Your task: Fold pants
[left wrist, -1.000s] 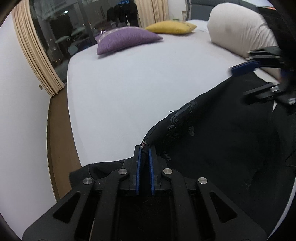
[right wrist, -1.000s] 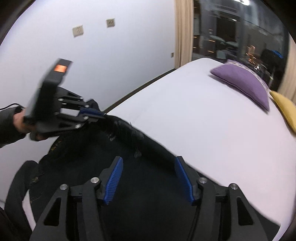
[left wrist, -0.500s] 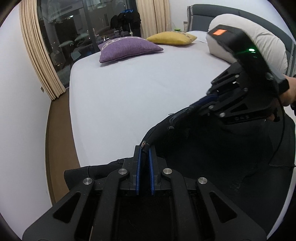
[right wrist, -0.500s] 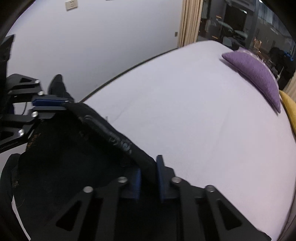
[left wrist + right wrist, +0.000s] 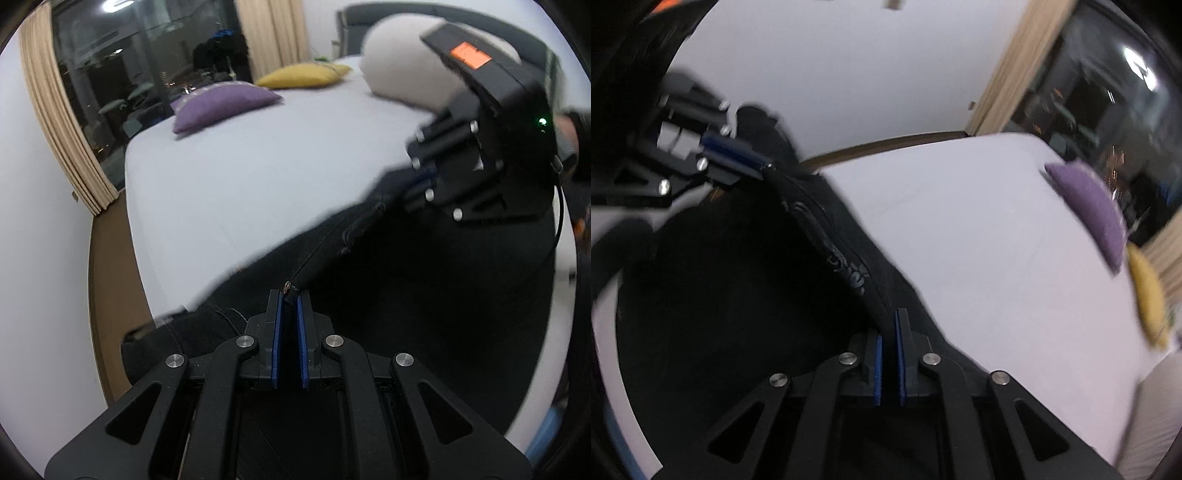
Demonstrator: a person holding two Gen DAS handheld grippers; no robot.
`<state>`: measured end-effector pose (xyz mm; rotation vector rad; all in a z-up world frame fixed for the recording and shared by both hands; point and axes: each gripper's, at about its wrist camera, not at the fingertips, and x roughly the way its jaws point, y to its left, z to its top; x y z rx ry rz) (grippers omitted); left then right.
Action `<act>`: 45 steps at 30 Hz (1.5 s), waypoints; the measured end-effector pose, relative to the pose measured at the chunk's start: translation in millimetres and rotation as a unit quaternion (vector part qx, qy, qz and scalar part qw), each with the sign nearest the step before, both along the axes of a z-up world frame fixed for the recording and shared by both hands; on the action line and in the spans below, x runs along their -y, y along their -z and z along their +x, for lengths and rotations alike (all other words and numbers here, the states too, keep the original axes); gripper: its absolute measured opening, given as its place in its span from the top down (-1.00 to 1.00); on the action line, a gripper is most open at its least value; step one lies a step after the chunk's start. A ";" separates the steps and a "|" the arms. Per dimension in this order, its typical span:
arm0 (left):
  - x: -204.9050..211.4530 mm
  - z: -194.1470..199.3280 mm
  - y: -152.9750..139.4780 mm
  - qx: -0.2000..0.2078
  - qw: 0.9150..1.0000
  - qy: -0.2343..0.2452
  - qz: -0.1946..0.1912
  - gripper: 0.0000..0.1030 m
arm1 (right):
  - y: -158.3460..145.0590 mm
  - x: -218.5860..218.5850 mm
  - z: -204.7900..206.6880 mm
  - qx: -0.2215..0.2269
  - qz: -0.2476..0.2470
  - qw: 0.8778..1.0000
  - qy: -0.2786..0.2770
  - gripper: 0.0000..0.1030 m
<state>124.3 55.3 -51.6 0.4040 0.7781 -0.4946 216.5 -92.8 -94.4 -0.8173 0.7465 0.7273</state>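
Observation:
Black pants (image 5: 406,295) hang over the near edge of a white bed (image 5: 258,177). My left gripper (image 5: 290,295) is shut on one end of the waistband, next to a small metal button. In the left wrist view my right gripper (image 5: 421,184) grips the band further right, with a hand behind it. The right wrist view shows my right gripper (image 5: 889,326), its jaws closing, pinching the printed waistband (image 5: 846,273) between the pads. The band runs taut up to my left gripper (image 5: 753,162). Below it the pants (image 5: 738,277) fall dark and slack.
A purple cushion (image 5: 225,105), a yellow cushion (image 5: 303,74) and a large white pillow (image 5: 399,74) lie at the far end of the bed. A strip of brown floor (image 5: 107,266), a white wall and curtained dark windows (image 5: 110,74) border the bed's left side.
My right gripper went from wide open over the pants to pinched on the waistband. Both grippers then shifted and the band now runs straight between them.

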 end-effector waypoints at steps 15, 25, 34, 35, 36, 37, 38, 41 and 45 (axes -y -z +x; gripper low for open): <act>35.0 -153.2 50.7 -0.015 0.999 -0.007 0.033 0.87 | 55.8 -19.2 -143.7 0.079 -0.125 0.989 -0.021 0.87; 39.7 -142.9 47.3 -0.003 0.998 -0.030 0.046 0.87 | 58.5 -42.5 -162.9 0.075 -0.141 0.987 -0.029 0.87; 18.6 -126.9 56.9 -0.026 0.998 -0.048 0.034 0.94 | 69.2 -41.1 -181.6 0.071 -0.154 0.985 -0.030 0.87; 19.2 -124.0 55.8 -0.026 0.998 -0.050 0.034 0.94 | 70.0 -42.7 -193.0 0.073 -0.156 0.985 -0.029 0.87; 20.0 -120.4 54.5 -0.026 0.998 -0.051 0.035 0.94 | 70.9 -42.8 -193.8 0.076 -0.158 0.984 -0.030 0.87; 19.8 -115.2 54.6 -0.027 0.998 -0.051 0.035 0.94 | 71.0 -43.7 -194.0 0.080 -0.162 0.983 -0.030 0.87; 20.6 -113.1 54.4 -0.028 0.998 -0.052 0.037 0.94 | 71.7 -45.9 -192.5 0.081 -0.162 0.983 -0.028 0.87; 20.3 -123.8 56.3 -0.027 0.997 -0.050 0.043 0.94 | 71.3 -45.4 -189.7 0.082 -0.160 0.983 -0.026 0.87; 24.8 -136.6 58.6 -0.029 0.997 -0.050 0.050 0.94 | 72.5 -47.5 -205.1 0.082 -0.157 0.984 -0.020 0.87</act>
